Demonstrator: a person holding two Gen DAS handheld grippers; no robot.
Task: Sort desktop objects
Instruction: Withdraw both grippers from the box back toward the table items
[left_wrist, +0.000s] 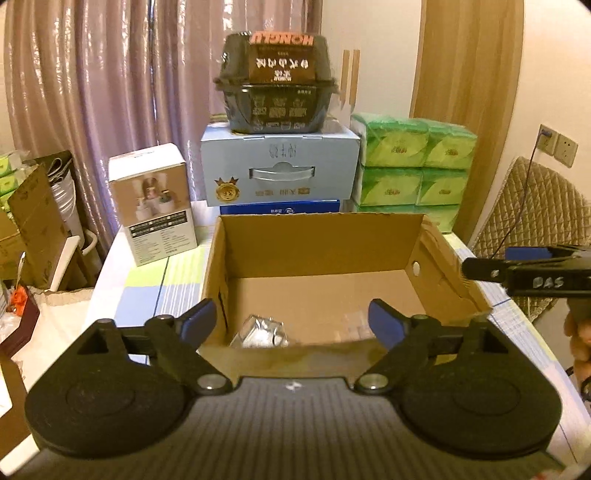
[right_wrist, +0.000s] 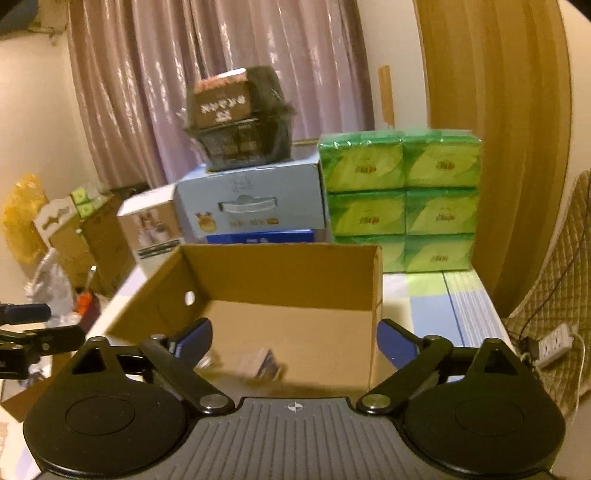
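Note:
An open cardboard box (left_wrist: 314, 243) stands on the table; it also shows in the right wrist view (right_wrist: 280, 273). A small shiny wrapped item (left_wrist: 260, 330) lies on its floor near the front wall, and shows blurred in the right wrist view (right_wrist: 258, 363). My left gripper (left_wrist: 291, 319) is open and empty, held above the box's near edge. My right gripper (right_wrist: 293, 341) is open and empty, held over the box's near right corner. The right gripper also shows from the side at the right edge of the left wrist view (left_wrist: 524, 271).
Behind the box stand a white product box (left_wrist: 155, 203), a light blue carton (left_wrist: 280, 166) with a dark food container (left_wrist: 277, 81) on top, and stacked green tissue packs (left_wrist: 413, 162). Cardboard boxes (left_wrist: 33, 221) crowd the floor at left. A quilted chair (left_wrist: 535, 221) is at right.

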